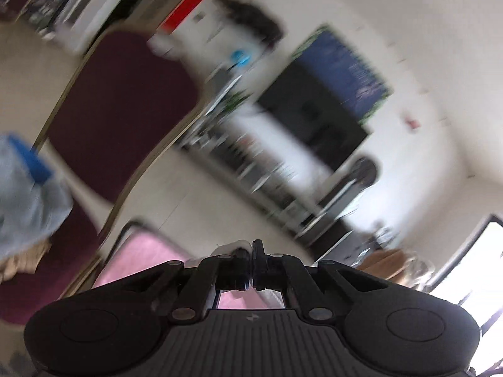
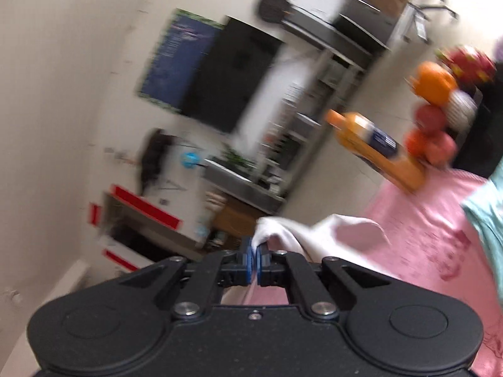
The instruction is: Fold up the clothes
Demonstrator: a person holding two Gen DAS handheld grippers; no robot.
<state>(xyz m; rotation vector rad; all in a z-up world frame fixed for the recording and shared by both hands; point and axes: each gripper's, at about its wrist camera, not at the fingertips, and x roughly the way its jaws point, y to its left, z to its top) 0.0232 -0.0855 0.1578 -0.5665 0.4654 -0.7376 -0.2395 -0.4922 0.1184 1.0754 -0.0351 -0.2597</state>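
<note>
Left claw (image 1: 251,264) matte black with ribbed housing, right claw (image 2: 254,260) black, blue pads (image 2: 249,262), silver screws

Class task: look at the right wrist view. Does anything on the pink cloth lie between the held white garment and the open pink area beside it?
Nothing visible does. The right gripper holds the white garment over the pink cloth; the orange bottle and fruit sit farther back.

Right gripper (image 2: 254,264): jaws closed on a corner of the cloth (image 2: 317,235), over the near edge of the worktop (image 2: 424,220).
Bottle (image 2: 374,147): on the worktop, beyond the cloth.
Fruit pile (image 2: 437,110): right of the bottle.
Left gripper (image 1: 250,267): over the worktop's edge; chair (image 1: 122,110) behind.
</note>
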